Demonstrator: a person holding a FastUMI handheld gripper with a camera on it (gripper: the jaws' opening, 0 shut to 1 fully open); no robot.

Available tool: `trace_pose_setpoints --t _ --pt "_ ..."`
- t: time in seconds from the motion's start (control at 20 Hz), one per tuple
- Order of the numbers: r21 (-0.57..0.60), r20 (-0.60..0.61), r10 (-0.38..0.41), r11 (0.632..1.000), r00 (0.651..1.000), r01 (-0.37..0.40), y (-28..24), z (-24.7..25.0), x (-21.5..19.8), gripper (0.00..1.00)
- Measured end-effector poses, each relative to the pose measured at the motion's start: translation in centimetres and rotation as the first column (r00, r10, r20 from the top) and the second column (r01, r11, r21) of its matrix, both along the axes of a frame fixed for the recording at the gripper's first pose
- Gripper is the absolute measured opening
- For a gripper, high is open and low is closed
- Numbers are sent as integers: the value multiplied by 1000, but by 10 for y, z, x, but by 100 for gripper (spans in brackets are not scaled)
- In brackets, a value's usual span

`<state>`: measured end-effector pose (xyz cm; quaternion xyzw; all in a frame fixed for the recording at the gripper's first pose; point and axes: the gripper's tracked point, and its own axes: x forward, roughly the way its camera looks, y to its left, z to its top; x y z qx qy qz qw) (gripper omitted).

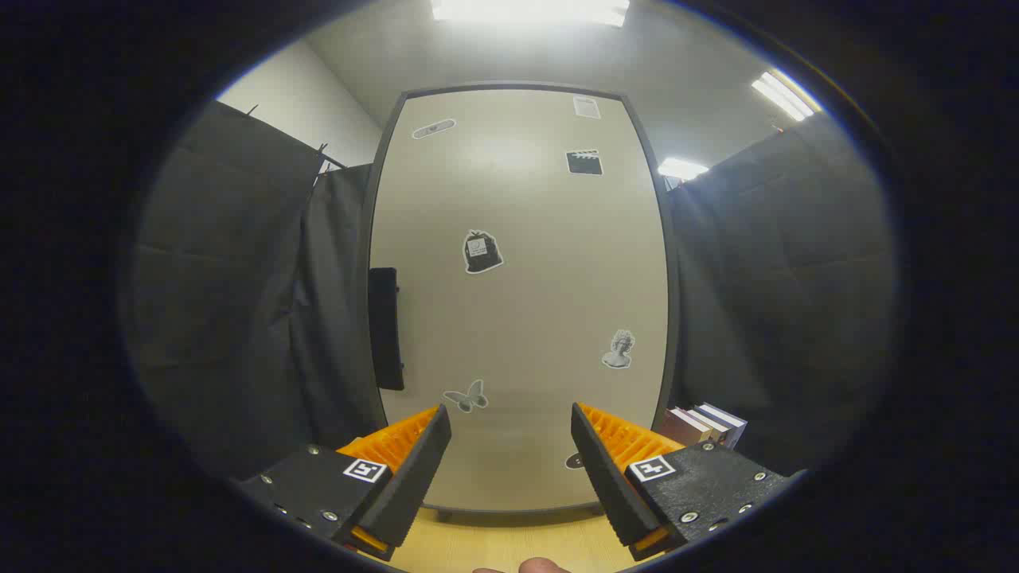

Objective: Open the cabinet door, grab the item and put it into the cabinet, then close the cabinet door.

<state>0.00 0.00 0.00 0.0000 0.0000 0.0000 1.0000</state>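
A short row of books (pixel 704 426) stands at about four o'clock, upright and leaning slightly, spines showing dark red and pale. Black cloth (pixel 239 302) hangs at nine and three o'clock. Ceiling lights (pixel 529 9) glow at twelve, with others at two. Pale wooden flooring (pixel 509 541) lies at six.

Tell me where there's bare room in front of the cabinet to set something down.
The light wooden surface below the shut cabinet door lies bare between and beneath the open gripper fingers. It is crowded to the right of the cabinet, where a stack of books sits against the black cloth. The door's black handle is at its left edge, unobstructed.
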Motion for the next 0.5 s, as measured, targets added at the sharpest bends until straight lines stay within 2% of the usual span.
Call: trace_pose_setpoints --t 0.5 --pt "-5 -5 7 1000 1000 -7 -5 2 6 94"
